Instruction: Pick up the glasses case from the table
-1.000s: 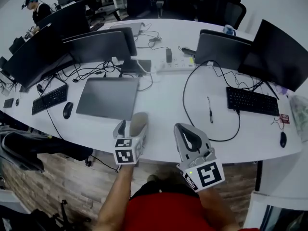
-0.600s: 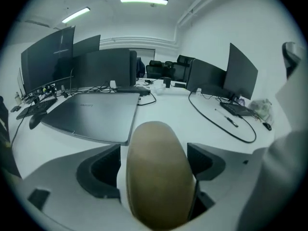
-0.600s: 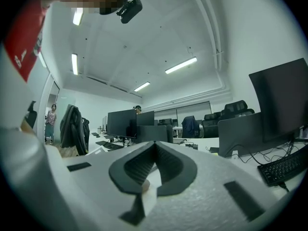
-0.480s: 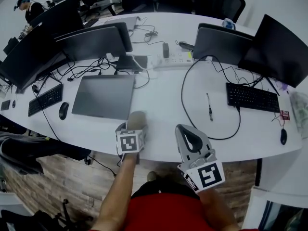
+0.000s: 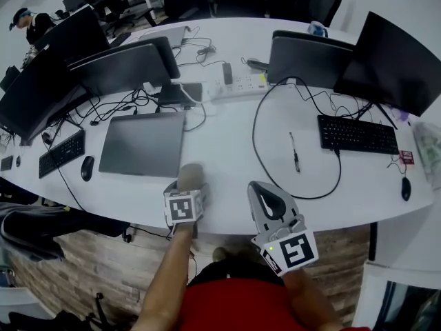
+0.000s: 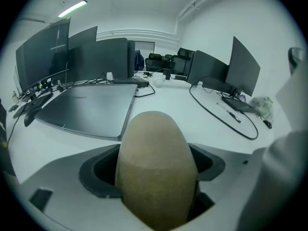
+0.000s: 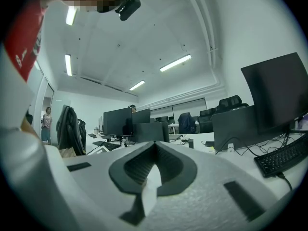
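Observation:
A tan, rounded glasses case [image 5: 191,177] sticks out of my left gripper [image 5: 189,187] over the front edge of the white table [image 5: 227,150]. In the left gripper view the glasses case [image 6: 155,162] fills the gap between the dark pads of the left gripper [image 6: 153,171], which is shut on it and tilts down toward the table. I cannot tell whether the case's far end touches the tabletop. To its right my right gripper [image 5: 266,193] hangs at the table's edge. Its jaws meet at the tip, and the right gripper [image 7: 153,163] holds nothing.
A closed grey laptop [image 5: 141,143] lies just beyond the case. A pen [image 5: 293,152] and a black cable loop [image 5: 256,150] lie to the right, with keyboards [image 5: 357,135], a mouse [image 5: 87,169], a power strip [image 5: 238,87] and several monitors farther back. A person [image 5: 27,21] stands at the far left.
My left gripper has sunk toward the table's front edge with the case and tipped further down. The right gripper has dropped slightly.

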A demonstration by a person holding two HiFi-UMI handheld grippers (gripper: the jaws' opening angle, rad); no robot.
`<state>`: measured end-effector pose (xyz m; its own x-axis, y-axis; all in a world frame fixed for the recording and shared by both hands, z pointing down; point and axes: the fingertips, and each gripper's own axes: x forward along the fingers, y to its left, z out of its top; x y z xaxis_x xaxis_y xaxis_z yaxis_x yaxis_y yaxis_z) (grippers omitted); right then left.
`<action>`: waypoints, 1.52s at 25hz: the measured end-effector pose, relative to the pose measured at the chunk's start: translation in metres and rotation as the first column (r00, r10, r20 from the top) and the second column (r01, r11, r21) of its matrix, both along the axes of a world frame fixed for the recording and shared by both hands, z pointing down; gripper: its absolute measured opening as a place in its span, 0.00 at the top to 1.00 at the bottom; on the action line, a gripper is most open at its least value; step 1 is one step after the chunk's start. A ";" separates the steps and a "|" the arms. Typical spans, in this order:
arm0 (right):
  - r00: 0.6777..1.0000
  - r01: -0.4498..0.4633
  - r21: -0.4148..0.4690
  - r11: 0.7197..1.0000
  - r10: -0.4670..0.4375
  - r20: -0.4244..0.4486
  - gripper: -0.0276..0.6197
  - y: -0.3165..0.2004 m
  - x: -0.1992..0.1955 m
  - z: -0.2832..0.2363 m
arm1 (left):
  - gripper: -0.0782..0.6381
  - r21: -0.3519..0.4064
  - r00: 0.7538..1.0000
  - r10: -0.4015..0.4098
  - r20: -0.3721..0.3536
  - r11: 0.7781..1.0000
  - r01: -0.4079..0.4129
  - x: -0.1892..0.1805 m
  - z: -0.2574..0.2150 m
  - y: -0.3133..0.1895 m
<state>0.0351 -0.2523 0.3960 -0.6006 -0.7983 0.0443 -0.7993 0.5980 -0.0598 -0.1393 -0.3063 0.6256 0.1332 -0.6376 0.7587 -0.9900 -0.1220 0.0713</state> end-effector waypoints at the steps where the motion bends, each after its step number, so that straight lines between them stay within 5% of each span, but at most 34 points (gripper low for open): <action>1: 1.000 0.000 -0.002 1.000 0.000 0.000 0.95 0.000 0.000 0.001 | 0.34 0.004 1.000 0.004 -0.004 1.000 -0.004 0.000 -0.001 0.000; 7: 1.000 -0.014 0.000 1.000 0.014 0.006 0.95 -0.003 0.004 0.001 | 0.34 0.103 0.998 0.032 -0.048 0.994 -0.026 0.004 -0.033 0.003; 12: 1.000 -0.017 0.011 1.000 0.017 0.018 0.95 -0.003 0.003 -0.006 | 0.34 0.255 0.993 0.068 -0.096 0.966 -0.042 0.010 -0.093 0.009; 16: 0.999 -0.021 0.038 0.999 0.020 0.027 0.95 0.000 0.005 -0.019 | 0.34 0.398 0.986 0.116 -0.123 0.915 -0.058 0.018 -0.151 0.020; 26: 0.998 -0.020 0.101 0.995 0.015 0.053 0.95 0.026 0.012 -0.054 | 0.34 0.668 0.977 0.178 -0.114 0.742 -0.058 0.021 -0.261 0.066; 38: 0.995 -0.061 0.148 0.987 0.049 0.085 0.95 0.054 0.028 -0.076 | 0.34 0.739 0.967 0.214 -0.135 0.672 -0.046 0.030 -0.310 0.099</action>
<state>0.0635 -0.1978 0.3197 -0.5522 -0.8242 -0.1255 -0.8275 0.5602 -0.0380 -0.1094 -0.2076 0.3152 0.3468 -0.9379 0.0118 -0.9345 -0.3444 0.0903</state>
